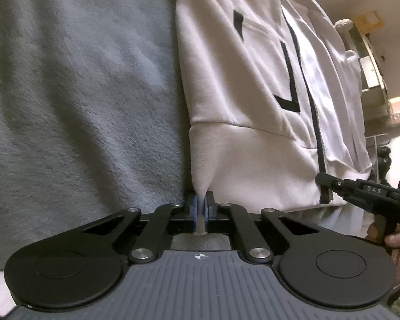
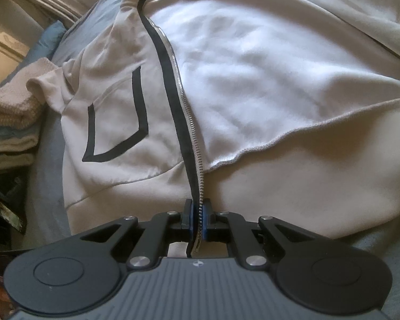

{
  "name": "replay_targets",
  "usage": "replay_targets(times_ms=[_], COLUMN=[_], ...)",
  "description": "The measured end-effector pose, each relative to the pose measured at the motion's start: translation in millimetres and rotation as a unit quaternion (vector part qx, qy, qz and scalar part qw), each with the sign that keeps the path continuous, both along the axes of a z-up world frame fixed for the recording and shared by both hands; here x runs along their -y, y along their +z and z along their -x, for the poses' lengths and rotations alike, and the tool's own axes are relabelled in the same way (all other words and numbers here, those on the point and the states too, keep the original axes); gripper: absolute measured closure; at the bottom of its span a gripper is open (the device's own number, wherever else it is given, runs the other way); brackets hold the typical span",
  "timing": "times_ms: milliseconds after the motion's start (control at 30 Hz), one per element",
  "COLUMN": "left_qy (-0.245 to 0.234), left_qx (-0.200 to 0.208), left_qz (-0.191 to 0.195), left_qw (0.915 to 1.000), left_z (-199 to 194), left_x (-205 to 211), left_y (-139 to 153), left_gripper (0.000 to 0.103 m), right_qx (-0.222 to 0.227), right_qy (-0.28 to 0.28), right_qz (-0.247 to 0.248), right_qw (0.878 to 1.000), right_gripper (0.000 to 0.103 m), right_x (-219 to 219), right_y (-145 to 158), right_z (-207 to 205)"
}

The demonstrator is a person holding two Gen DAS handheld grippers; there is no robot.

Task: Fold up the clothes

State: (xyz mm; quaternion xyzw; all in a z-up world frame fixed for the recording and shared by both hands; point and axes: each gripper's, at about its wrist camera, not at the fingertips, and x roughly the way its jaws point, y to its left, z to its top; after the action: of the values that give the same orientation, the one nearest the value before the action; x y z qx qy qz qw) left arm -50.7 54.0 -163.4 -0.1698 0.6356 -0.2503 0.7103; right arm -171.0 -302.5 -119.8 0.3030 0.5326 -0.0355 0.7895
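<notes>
Left wrist view shows the left gripper point(image 1: 200, 208) closed tight, its blue pads point(image 1: 192, 209) pinching a narrow bunch of the ribbed hem point(image 1: 253, 160) at one bottom corner of a pale zip-up hoodie point(image 1: 226, 66); the cloth rises from the jaws in a thin peak, so I judge the hold is on a small bite only. Right wrist view shows the right gripper point(image 2: 197, 218) also closed, clamped on the lower end of the zipper point(image 2: 181, 93), with the metal teeth and the black tape passing between the pads and a short end hanging below them; the hoodie lies open on a grey fleece blanket point(image 1: 80, 80), its front panel with a black-outlined pocket point(image 2: 117, 122) on one side and the white inner lining point(image 2: 240, 66) exposed on the other. What could go wrong, in my judgement: the thin bite at the hem may slip out if the cloth is lifted quickly, because the heavy body would pull on it; the zipper edge is hard and smooth, so it may slide between the pads; if the two grippers move apart unevenly, the hem would stretch crooked and the fold would come out askew; the open panel could also flop over and crease. Only the left view shows the right gripper from outside, with the person's hand point(image 1: 394, 242) below it, and some shelving point(image 1: 373, 61) behind; only the right view shows a stack of folded cloths point(image 2: 10, 122) beside the hoodie, near enough that a swung sleeve might disturb it.
</notes>
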Motion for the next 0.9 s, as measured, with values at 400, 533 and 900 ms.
replay_targets(times_ms=[400, 533, 900], left_qy=[-0.01, -0.01, -0.033], left_qx=[-0.012, -0.035, -0.007], left_qz=[0.012, -0.004, -0.031], left_qw=[0.9998, 0.9993, 0.999], left_z=[0, -1, 2], left_x=[-4, 0, -14], left_y=[15, -5, 10], left_gripper=[0.1, 0.1, 0.074], right_qx=[-0.005, -0.013, -0.011], right_qy=[0.04, 0.032, 0.016], right_qz=[0.026, 0.016, 0.005], right_qw=[0.999, 0.999, 1.0], right_gripper=[0.095, 0.095, 0.055], right_x=[-10, -6, 7], right_y=[0, -11, 17], right_z=[-3, -3, -3])
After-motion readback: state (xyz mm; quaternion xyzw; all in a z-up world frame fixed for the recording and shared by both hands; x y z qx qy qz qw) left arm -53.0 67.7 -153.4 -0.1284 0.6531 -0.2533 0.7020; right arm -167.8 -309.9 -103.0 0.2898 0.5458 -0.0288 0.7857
